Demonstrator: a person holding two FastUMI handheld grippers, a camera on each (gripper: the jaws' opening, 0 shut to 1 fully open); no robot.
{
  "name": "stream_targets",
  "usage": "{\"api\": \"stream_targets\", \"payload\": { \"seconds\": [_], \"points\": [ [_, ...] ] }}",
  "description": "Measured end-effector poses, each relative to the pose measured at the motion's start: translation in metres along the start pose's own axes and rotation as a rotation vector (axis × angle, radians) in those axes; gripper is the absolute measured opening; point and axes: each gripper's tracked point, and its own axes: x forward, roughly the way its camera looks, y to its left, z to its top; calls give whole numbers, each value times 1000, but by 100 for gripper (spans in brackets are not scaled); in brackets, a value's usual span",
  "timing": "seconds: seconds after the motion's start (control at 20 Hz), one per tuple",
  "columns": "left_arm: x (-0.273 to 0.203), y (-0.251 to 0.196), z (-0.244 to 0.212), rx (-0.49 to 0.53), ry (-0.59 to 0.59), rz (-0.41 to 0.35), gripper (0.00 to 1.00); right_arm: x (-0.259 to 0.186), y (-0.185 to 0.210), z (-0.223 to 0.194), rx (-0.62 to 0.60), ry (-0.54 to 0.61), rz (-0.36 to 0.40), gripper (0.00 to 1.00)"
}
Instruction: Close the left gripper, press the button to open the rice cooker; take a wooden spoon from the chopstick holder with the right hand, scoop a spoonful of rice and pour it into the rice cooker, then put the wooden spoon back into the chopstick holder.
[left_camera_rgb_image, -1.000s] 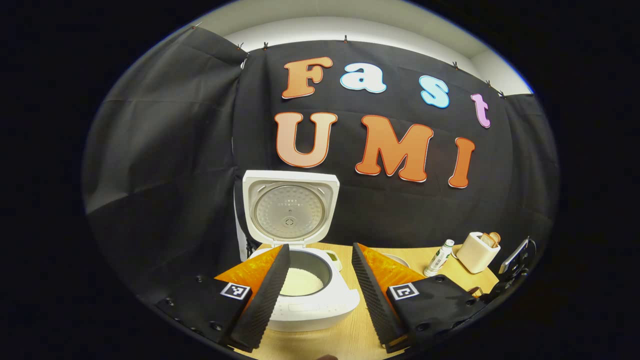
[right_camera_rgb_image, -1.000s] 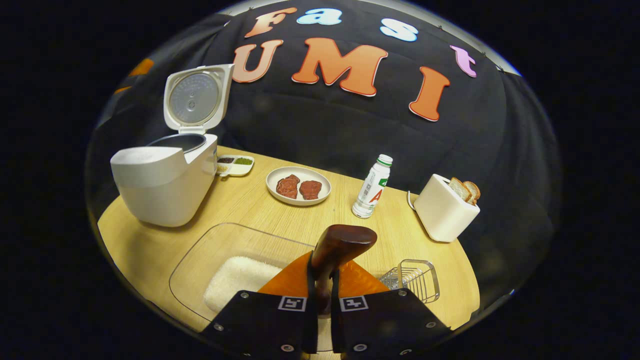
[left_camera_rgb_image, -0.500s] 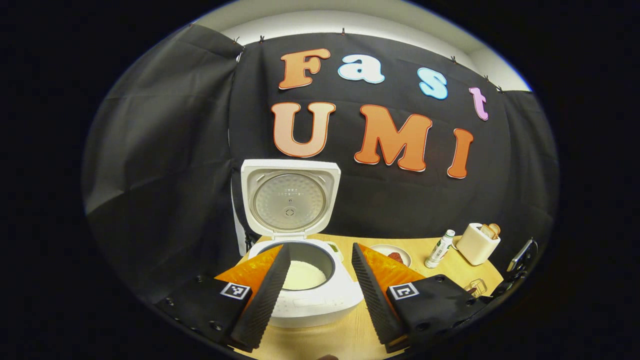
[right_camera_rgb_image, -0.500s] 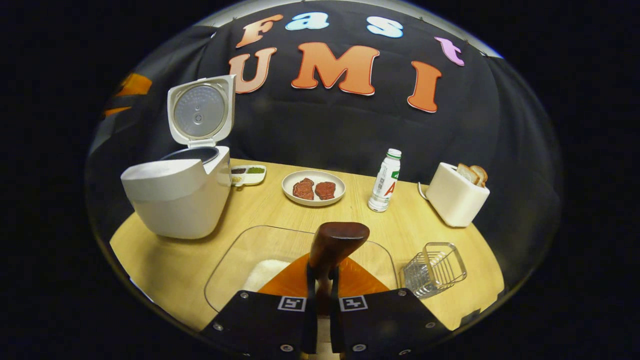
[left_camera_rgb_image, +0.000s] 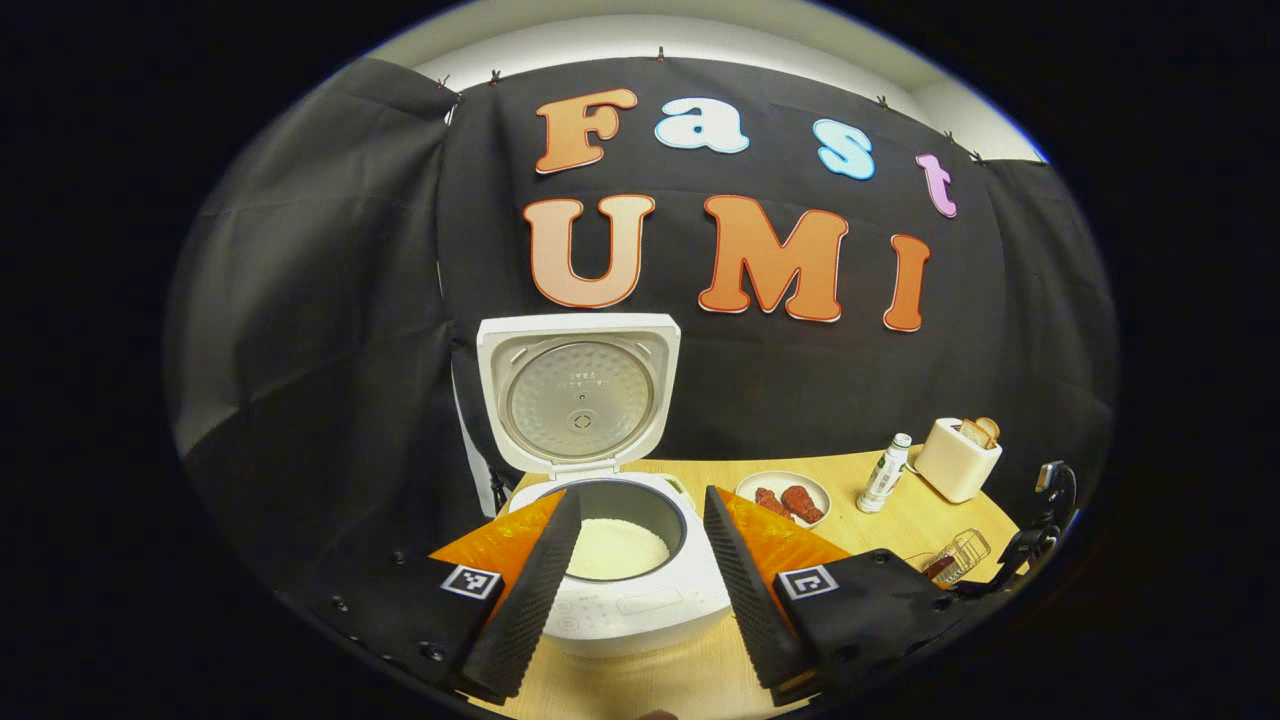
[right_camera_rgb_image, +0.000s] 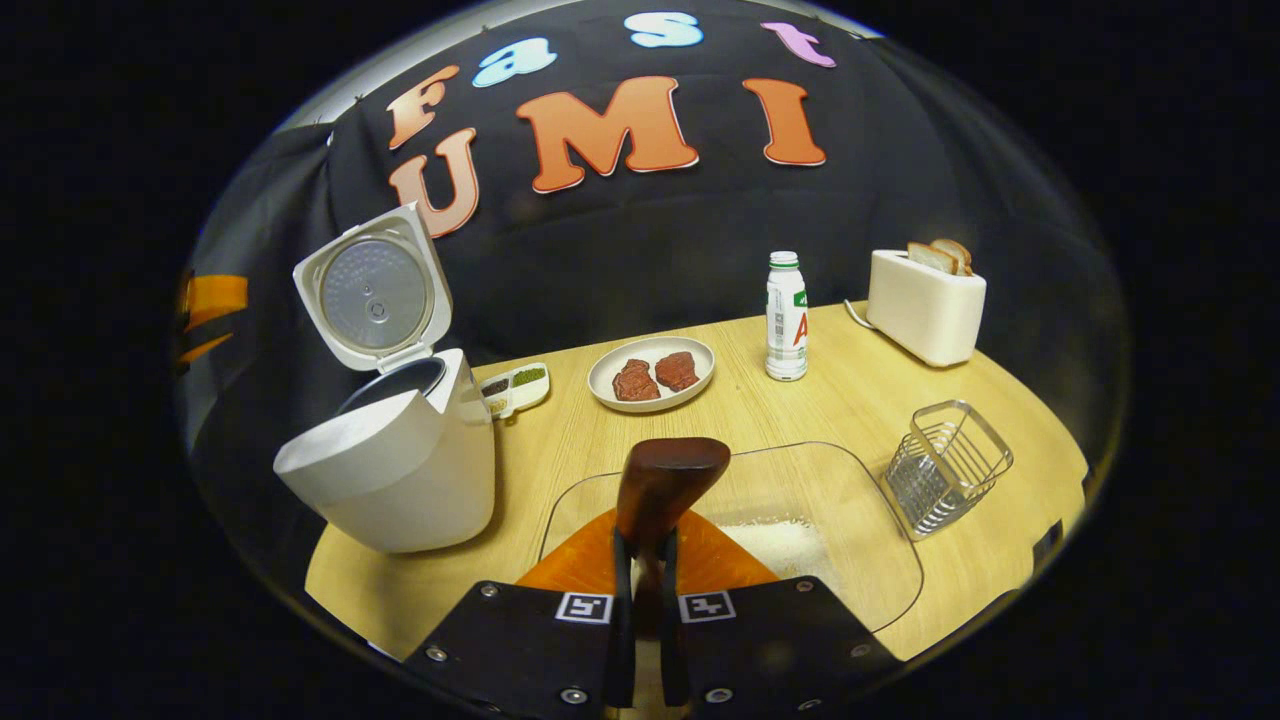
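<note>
Here the table (right_camera_rgb_image: 800, 420) is pale wood, and the cooker (right_camera_rgb_image: 400, 470) stands at its far left with the lid (right_camera_rgb_image: 372, 292) tipped up and back; in the left gripper view the cooker (left_camera_rgb_image: 640, 600) sits just beyond the fingers, rice (left_camera_rgb_image: 615, 548) showing white in its pot. A clear tray (right_camera_rgb_image: 850, 500) lies near the front edge, with more rice (right_camera_rgb_image: 790, 545) heaped in it. At the far right stands a toaster (right_camera_rgb_image: 925, 305) with bread in its slots; a wire holder (right_camera_rgb_image: 945, 465) stands nearer, right of the tray. A plate (right_camera_rgb_image: 650, 375) with two pieces of meat lies mid-table, a bottle (right_camera_rgb_image: 786, 318) upright to its right.

The right gripper (right_camera_rgb_image: 640, 600) pinches the spoon (right_camera_rgb_image: 665, 480) by its handle, both fingers pressed on it, the bowl raised above the tray. The left gripper (left_camera_rgb_image: 640, 590) has its fingers spread apart, holding nothing, with the cooker seen between them.
</note>
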Motion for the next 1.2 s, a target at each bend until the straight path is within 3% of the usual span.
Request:
{"api": "stream_targets", "payload": {
  "seconds": [0.2,0.45,1.0,1.2],
  "points": [
    [2,8,-2,7,1,-21,86,1,-7,-1,138,27,-16,10],
    [0,13,0,5,0,-18,86,3,-14,-6,353,64,23,10],
    [-5,-11,9,-2,-9,-19,86,1,-32,17,692,98,238,10],
    [-3,-24,16,-13,-23,-23,86,-5,-53,31,755,76,256,10]
  ]
}}
